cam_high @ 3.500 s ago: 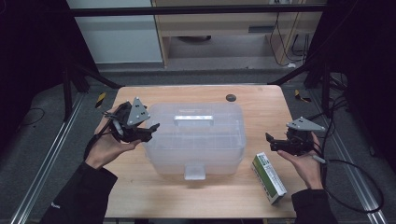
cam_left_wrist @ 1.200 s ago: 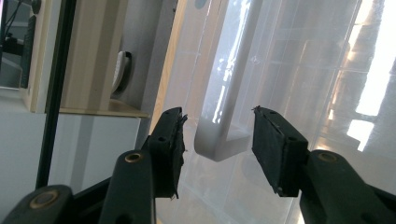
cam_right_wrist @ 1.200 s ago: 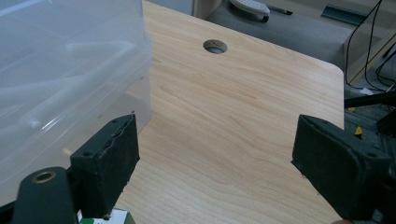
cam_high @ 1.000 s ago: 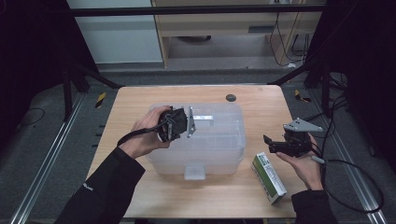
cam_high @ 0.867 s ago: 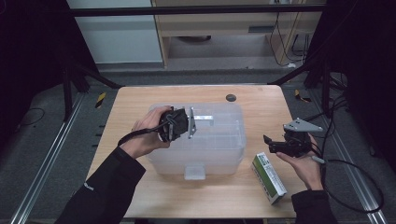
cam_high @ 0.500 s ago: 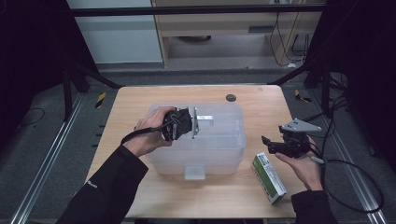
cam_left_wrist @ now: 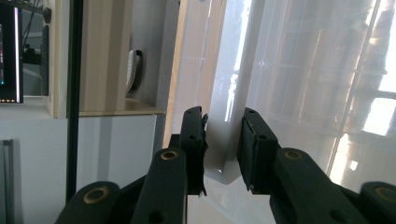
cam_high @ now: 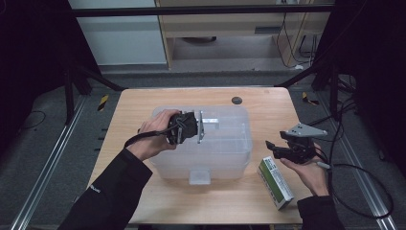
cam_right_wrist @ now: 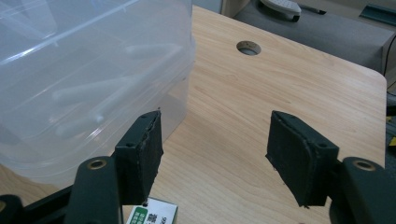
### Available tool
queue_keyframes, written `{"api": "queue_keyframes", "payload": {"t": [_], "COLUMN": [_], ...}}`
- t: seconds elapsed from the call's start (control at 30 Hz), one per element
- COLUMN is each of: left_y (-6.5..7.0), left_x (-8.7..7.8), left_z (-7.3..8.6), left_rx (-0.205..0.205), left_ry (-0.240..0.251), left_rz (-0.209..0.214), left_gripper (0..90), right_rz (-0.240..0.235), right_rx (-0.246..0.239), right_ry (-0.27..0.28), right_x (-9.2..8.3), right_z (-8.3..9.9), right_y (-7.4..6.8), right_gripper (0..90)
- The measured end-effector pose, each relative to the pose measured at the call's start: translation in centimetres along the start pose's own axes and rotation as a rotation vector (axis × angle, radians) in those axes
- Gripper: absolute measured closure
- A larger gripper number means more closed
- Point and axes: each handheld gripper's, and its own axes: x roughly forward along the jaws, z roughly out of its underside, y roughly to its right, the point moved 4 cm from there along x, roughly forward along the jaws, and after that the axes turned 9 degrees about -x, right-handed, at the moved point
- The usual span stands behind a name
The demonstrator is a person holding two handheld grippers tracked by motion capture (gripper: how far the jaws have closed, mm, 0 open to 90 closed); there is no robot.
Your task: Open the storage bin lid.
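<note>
A translucent plastic storage box (cam_high: pixel 225 151) with its lid on stands mid-table. My left gripper (cam_high: pixel 200 127) lies over the lid, turned on its side. Its jaws have just been closing, and the pads now press on the lid's white handle (cam_left_wrist: pixel 224 116) from both sides, as the left gripper (cam_left_wrist: pixel 223 140) view shows. My right gripper (cam_high: pixel 271 148) hovers to the right of the box, above the table. Its jaws have just been closing too, but the right gripper (cam_right_wrist: pixel 215 149) stands open with only bare wood between its pads. The box wall (cam_right_wrist: pixel 93 93) is at its left.
A green-and-white carton (cam_high: pixel 275 182) lies flat on the table right of the box, just below the right gripper; its corner (cam_right_wrist: pixel 152 215) shows under the jaws. A round cable hole (cam_high: pixel 236 100) is in the tabletop behind the box. A white latch (cam_high: pixel 198 176) sticks out at the box's front.
The left hand came from the box's left side onto the lid, slid right along it, and its jaws closed around the handle. The right hand has barely moved.
</note>
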Motion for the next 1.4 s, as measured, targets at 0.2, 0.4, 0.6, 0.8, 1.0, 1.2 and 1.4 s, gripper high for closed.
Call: {"api": "queue_keyframes", "payload": {"t": [0.2, 0.4, 0.6, 0.8, 1.0, 1.2, 1.4], "left_y": [-0.1, -0.3, -0.6, -1.0, -1.3, -1.7, -2.2], "left_x": [0.0, 0.0, 0.1, 0.1, 0.2, 0.2, 0.3], "left_z": [0.0, -0.1, -0.1, -0.2, -0.2, -0.2, -0.3], "left_rx": [0.003, 0.005, -0.005, -0.005, -0.011, -0.02, -0.035], "left_ry": [-0.003, -0.004, 0.015, 0.014, 0.017, 0.022, 0.024], "left_rz": [0.007, 0.019, 0.031, 0.027, 0.025, 0.028, 0.034], "left_gripper": [72.7, 72.9, 72.9, 72.9, 72.8, 72.6, 72.3], "right_rz": [-0.022, -0.042, -0.065, -0.086, -0.099, -0.112, -0.131], "right_rx": [-0.001, 0.005, 0.01, 0.001, -0.002, -0.001, 0.003], "right_ry": [-0.005, -0.013, -0.022, -0.032, -0.04, -0.049, -0.052], "right_x": [-0.1, -0.1, -0.1, -0.1, -0.1, 0.0, -0.1], "right_z": [-0.1, -0.1, -0.1, -0.1, -0.1, -0.1, -0.1], "right_y": [-0.2, -0.4, -0.5, -0.8, -0.9, -1.1, -1.3], "right_gripper": [40.2, 44.3, 49.8, 54.2, 58.1, 62.8, 70.5]}}
